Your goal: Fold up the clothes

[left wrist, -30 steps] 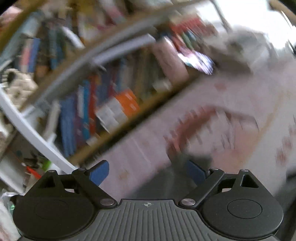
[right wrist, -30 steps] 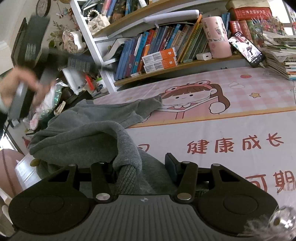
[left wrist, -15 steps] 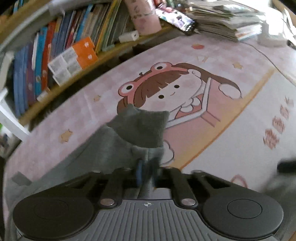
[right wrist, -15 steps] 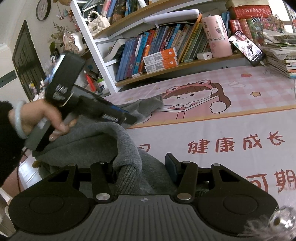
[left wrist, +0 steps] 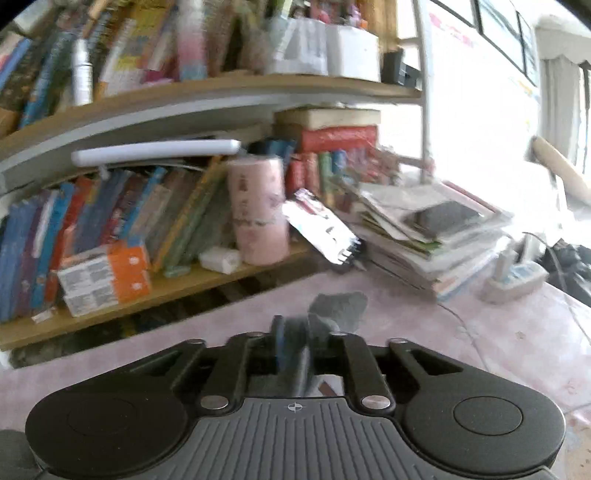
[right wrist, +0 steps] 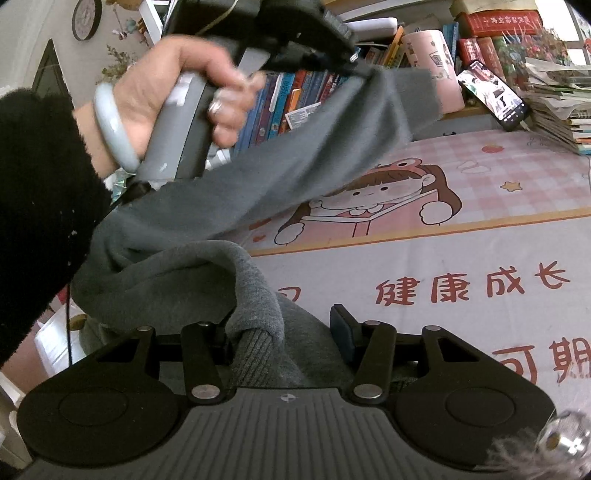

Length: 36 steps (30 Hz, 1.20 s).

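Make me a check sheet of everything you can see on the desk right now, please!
Surface: cartoon desk mat, pink checks, girl picture, red lettering.
Job's things: grey sweater, one end lifted above the mat, the rest bunched near the right tool.
Clutter: pink cup, phone, paper stack, orange boxes.
Grippers: left tool shut on sweater; right tool open, sweater lying between its fingers.
Cables: thin wire across the mat.
Surroundings: bookshelf, wall clock.
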Tool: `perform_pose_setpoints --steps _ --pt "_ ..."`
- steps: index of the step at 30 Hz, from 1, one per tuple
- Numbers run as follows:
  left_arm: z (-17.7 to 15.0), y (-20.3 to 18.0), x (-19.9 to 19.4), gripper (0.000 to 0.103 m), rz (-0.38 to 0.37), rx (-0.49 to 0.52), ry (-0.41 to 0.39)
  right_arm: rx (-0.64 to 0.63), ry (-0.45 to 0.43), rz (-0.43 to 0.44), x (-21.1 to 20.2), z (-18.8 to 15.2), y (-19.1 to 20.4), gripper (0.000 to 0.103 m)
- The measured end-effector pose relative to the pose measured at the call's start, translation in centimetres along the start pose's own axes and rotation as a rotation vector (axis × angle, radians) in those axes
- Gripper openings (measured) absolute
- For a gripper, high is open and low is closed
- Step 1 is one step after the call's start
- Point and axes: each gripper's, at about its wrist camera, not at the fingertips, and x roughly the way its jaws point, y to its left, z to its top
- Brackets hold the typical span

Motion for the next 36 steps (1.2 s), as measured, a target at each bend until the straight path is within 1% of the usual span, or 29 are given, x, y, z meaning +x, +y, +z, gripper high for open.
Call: perform_pose_setpoints --steps 1,2,3,4,8,10,12,14,16,17,19,21,24,26,27,30,31,33,36 --pt "-0.1 -0.2 -0.2 0.039 -0.011 0.02 0.011 0.002 0.0 0.002 0.0 0.0 0.0 0.048" --pt "-0.2 -0.4 -0.5 0.048 -0.021 0.04 0.021 0.003 -0.001 0.003 0.0 0.0 0.0 0.048" --pt "-0.5 -0.1 -1.1 0.063 0.0 0.058 0.02 0.004 -0.001 0.003 0.0 0.0 0.0 0.048" --pt "-0.9 0.2 -1.7 0.068 0.023 0.076 0.017 0.004 -0.001 0.004 0.0 0.0 0.0 0.049" --pt "-3.4 3.7 -6.0 0.072 0.086 0.066 0.02 0.007 -0.002 0.004 -0.1 0.0 0.0 0.049" --pt "-5.1 5.7 -8.7 0.079 0.131 0.068 0.007 0.004 -0.002 0.002 -0.1 0.0 0.0 0.049" --pt "-7.5 7.4 -11.8 0.08 0.207 0.088 -0.014 0.003 -0.002 -0.001 -0.1 -0.1 0.1 0.049" --pt "-10.1 8.8 -15.2 0.084 0.297 0.089 -0.044 0.0 -0.001 -0.006 -0.1 -0.2 0.2 0.048" --pt "-12.7 9.9 -18.8 0.094 0.378 0.067 -0.087 -0.005 -0.001 -0.015 -0.1 -0.1 0.3 0.047" --pt "-14.2 10.4 -20.7 0.096 0.416 0.049 -0.11 -0.009 0.0 -0.019 -0.1 -0.1 0.3 0.047" --pt "-16.6 11.3 -23.8 0.101 0.477 0.003 -0.127 -0.021 0.001 -0.031 -0.1 -0.2 0.6 0.047" --pt "-19.0 12.2 -26.8 0.102 0.537 -0.043 -0.144 -0.033 0.003 -0.043 -0.1 -0.2 0.8 0.047" --pt "-22.1 14.0 -29.7 0.102 0.666 -0.148 -0.132 -0.054 0.008 -0.063 0.1 -0.2 1.2 0.047" --pt "-23.3 15.5 -30.6 0.102 0.723 -0.246 -0.124 -0.06 0.009 -0.067 0.2 -0.2 1.3 0.047" --pt "-23.9 16.4 -31.0 0.102 0.735 -0.306 -0.125 -0.063 0.01 -0.069 0.2 -0.2 1.4 0.047" --pt "-24.6 18.4 -31.1 0.102 0.705 -0.476 -0.141 -0.066 0.01 -0.069 0.2 -0.3 1.4 0.047" --pt "-24.6 18.6 -30.8 0.102 0.683 -0.509 -0.149 -0.066 0.01 -0.069 0.2 -0.3 1.4 0.047" --pt "-24.6 18.2 -29.7 0.102 0.645 -0.487 -0.14 -0.066 0.01 -0.07 0.2 -0.3 1.4 0.047" --pt "-24.1 17.5 -27.1 0.102 0.63 -0.352 -0.088 -0.068 0.009 -0.075 0.1 -0.3 1.5 0.047"
